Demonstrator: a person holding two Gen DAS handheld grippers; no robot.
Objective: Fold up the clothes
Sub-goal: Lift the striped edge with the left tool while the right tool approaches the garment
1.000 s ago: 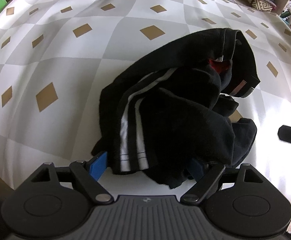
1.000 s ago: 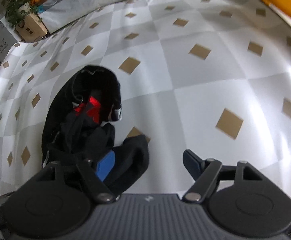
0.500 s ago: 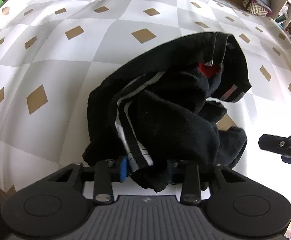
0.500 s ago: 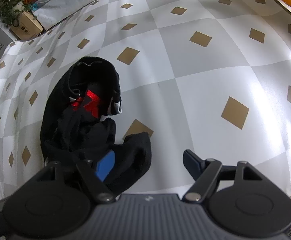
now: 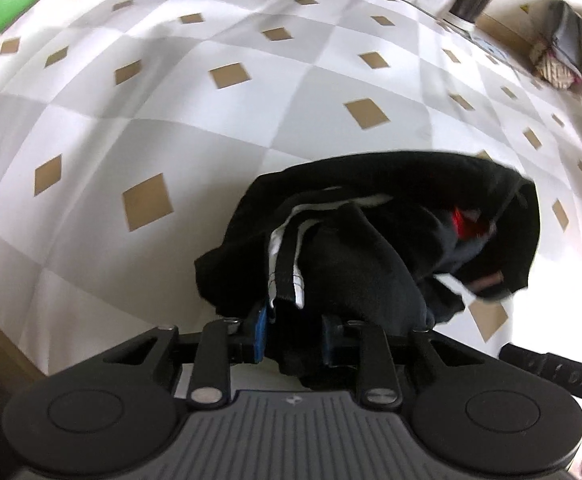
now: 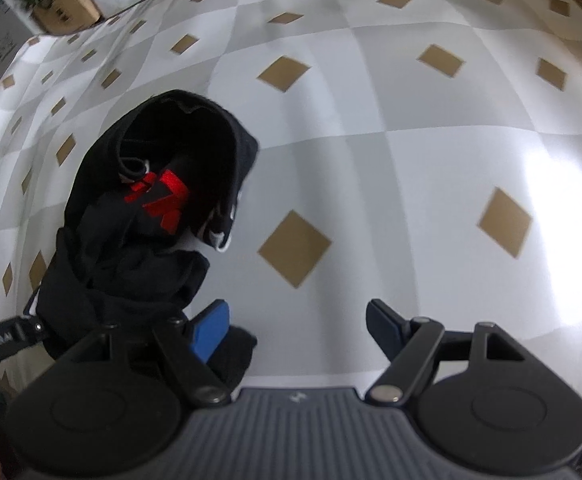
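Nearest us, our left gripper (image 5: pixel 293 334) has just been closing and now pinches the black garment (image 5: pixel 375 248) (white-striped hem); our right gripper (image 6: pixel 297 330) gapes empty beside it on the checkered cloth (image 6: pixel 371 100).

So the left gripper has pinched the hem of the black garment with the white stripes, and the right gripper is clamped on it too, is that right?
Not quite. The left gripper has just closed on the hem of the black garment, but the right gripper isn't clamped: the right wrist view shows its jaws wide apart, with only a corner of cloth beside one finger.
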